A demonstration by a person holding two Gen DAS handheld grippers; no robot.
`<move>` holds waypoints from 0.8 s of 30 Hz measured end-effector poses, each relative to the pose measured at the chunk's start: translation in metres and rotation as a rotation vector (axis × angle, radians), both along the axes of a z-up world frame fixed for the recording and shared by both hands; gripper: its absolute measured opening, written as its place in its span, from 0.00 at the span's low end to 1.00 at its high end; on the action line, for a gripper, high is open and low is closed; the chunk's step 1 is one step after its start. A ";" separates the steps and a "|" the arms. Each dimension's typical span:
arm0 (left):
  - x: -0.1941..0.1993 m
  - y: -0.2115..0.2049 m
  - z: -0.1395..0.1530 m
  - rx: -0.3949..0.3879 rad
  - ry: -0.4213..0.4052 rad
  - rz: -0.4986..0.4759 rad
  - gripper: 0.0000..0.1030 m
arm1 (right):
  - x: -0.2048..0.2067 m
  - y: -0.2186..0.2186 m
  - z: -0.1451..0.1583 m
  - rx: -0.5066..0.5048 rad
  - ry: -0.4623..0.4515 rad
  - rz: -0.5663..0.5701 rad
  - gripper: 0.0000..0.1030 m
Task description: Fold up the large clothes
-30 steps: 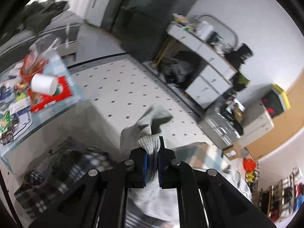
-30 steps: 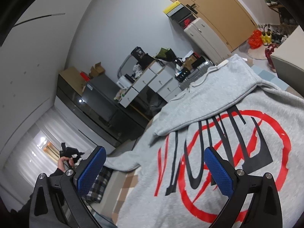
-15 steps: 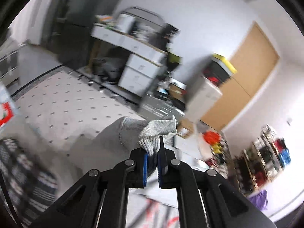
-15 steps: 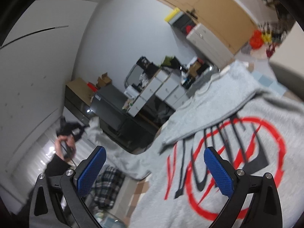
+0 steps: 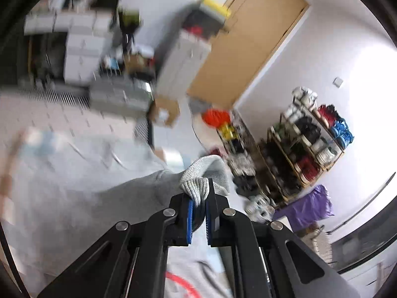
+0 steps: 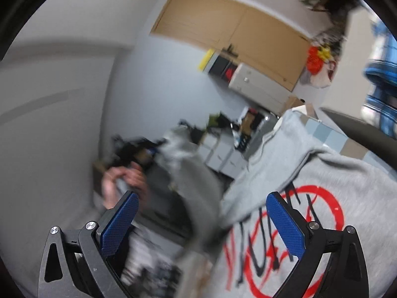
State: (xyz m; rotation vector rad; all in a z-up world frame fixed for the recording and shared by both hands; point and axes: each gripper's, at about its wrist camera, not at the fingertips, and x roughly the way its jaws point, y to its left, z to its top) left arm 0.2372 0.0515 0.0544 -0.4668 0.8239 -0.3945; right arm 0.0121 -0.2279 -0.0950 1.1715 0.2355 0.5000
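A tall wooden shelf rack [image 5: 307, 146] is seen by the white wall, and its rows are filled with rolls and bundles in red, blue, black and white. A pale set of drawers [image 5: 181, 64] is topped with a dark box with a yellow lid [image 5: 211, 12]. What is inside these cannot be told. The left hand-held gripper [image 5: 198, 213] is pressed together on the ribbed grey cuff [image 5: 196, 188] of the big grey hooded sweatshirt with red and black print [image 6: 322, 198]. The sleeve is held up in the air, while the body of the sweatshirt is spread flat below both grippers, print side up. The right hand-held gripper [image 6: 203, 223] is spread wide and nothing is held in it. A bare hand [image 6: 121, 183] is seen blurred past its left blue pad. Compared with a second ago, the cuff has been swung away from the dotted floor and towards the wooden door [image 5: 248, 39], and the raised sleeve is now seen much closer to the right gripper.
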 end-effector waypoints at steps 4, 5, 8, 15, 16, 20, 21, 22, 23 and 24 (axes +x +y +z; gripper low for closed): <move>0.006 -0.050 -0.085 0.013 0.135 -0.092 0.03 | -0.009 -0.030 0.003 0.018 -0.041 -0.084 1.00; 0.005 -0.058 -0.112 0.020 0.175 -0.110 0.03 | -0.013 -0.033 0.007 0.005 -0.066 -0.108 1.00; -0.004 -0.074 -0.166 0.072 0.239 -0.172 0.03 | -0.013 -0.029 0.014 -0.022 -0.090 -0.101 1.00; -0.032 -0.066 -0.174 0.075 0.219 -0.296 0.08 | -0.003 0.004 0.026 -0.172 -0.056 -0.008 1.00; -0.030 -0.063 -0.169 0.057 0.228 -0.318 0.21 | -0.002 0.006 0.027 -0.170 -0.059 0.006 1.00; -0.038 -0.052 -0.141 0.073 0.232 -0.411 0.70 | 0.004 0.006 0.021 -0.134 -0.031 0.032 1.00; -0.043 -0.051 -0.132 0.080 0.208 -0.436 0.70 | 0.004 0.006 0.021 -0.132 -0.025 0.030 1.00; -0.050 -0.045 -0.124 0.088 0.187 -0.467 0.70 | 0.004 0.005 0.020 -0.133 -0.024 0.024 1.00; -0.057 -0.035 -0.115 0.102 0.163 -0.492 0.70 | 0.004 0.005 0.020 -0.140 -0.023 0.017 1.00; -0.053 -0.038 -0.110 0.116 0.139 -0.498 0.70 | 0.003 0.005 0.020 -0.147 -0.022 0.011 1.00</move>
